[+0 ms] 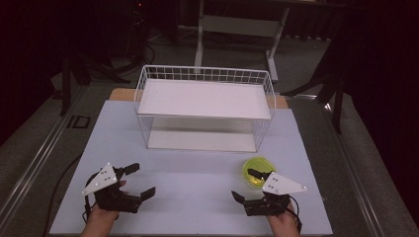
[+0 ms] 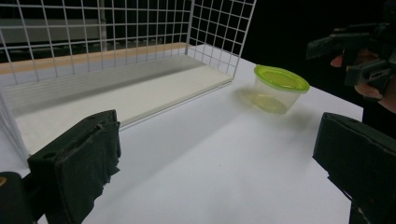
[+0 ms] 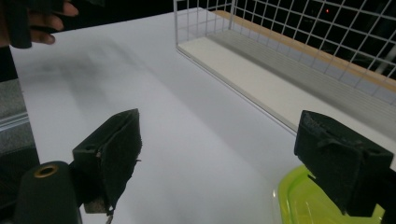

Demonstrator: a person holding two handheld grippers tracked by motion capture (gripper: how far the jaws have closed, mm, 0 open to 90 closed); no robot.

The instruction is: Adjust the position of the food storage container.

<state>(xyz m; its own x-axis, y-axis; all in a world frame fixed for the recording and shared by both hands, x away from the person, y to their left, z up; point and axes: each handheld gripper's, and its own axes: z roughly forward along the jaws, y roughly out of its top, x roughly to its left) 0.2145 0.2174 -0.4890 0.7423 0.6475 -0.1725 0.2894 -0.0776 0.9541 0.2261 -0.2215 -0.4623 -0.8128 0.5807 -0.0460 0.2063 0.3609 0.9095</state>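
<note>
A clear round tub with a lime-green lid (image 1: 258, 171) stands on the white table at the right, in front of the wire shelf rack (image 1: 205, 106). My right gripper (image 1: 247, 185) hovers just before it, open and empty; its far jaw reaches over the tub's near edge. In the right gripper view the lid (image 3: 308, 203) lies under the right jaw. My left gripper (image 1: 140, 181) stands open and empty at the near left, apart from everything. From the left gripper view the tub (image 2: 279, 88) sits ahead to the right, beside the rack's corner (image 2: 187, 46).
The white wire rack has two white shelves, an upper one (image 1: 205, 98) and a lower one (image 1: 200, 139) on the table. The white board (image 1: 192, 182) lies between both grippers. A table frame (image 1: 237, 29) stands on the floor behind.
</note>
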